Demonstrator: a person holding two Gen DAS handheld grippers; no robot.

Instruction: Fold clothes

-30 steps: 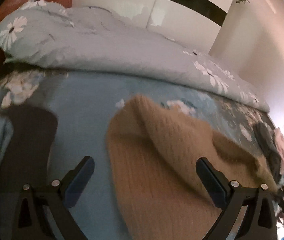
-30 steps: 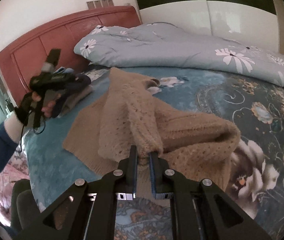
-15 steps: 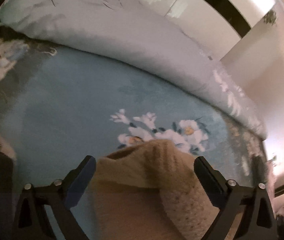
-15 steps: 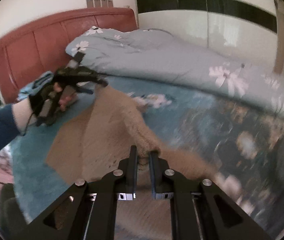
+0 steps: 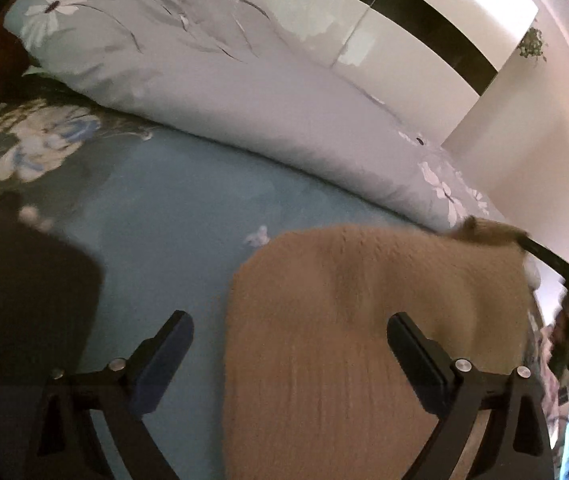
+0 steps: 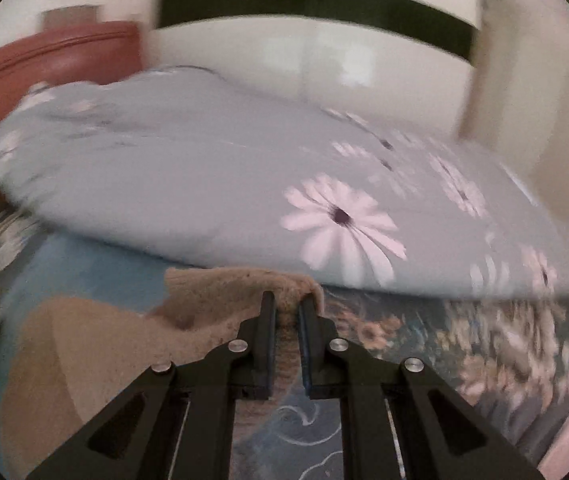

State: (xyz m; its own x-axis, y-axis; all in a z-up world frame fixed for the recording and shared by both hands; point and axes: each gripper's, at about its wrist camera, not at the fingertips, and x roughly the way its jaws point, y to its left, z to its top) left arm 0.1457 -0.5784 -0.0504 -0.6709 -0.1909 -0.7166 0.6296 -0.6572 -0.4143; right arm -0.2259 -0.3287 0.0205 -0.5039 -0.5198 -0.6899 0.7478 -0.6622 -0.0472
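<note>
Duvet: a grey-blue duvet [image 6: 212,184] with white daisies lies bunched across the bed, well ahead of both tongs; nothing stands between it and them.
Bed sheet: a blue floral bed sheet [image 5: 172,216] spreads under and ahead of the left tongs.
Headboard: a red-brown headboard [image 6: 44,60] stands far ahead and to the left of the right tongs.
Wardrobe: a white wardrobe [image 6: 316,52] with a dark band rises behind the duvet.
Left tongs: the left tongs [image 5: 290,344] are spread wide and hold nothing.
Right tongs: the right tongs [image 6: 286,312] are pressed together, pinching an edge of the sweater.
Sweater: a tan knitted sweater [image 5: 364,320] lies on the sheet, filling the gap between the left tongs' fingers toward the right-hand one; from the right tongs it [image 6: 212,300] trails down and to the left.
Image quality: the right wrist view is motion-blurred.
</note>
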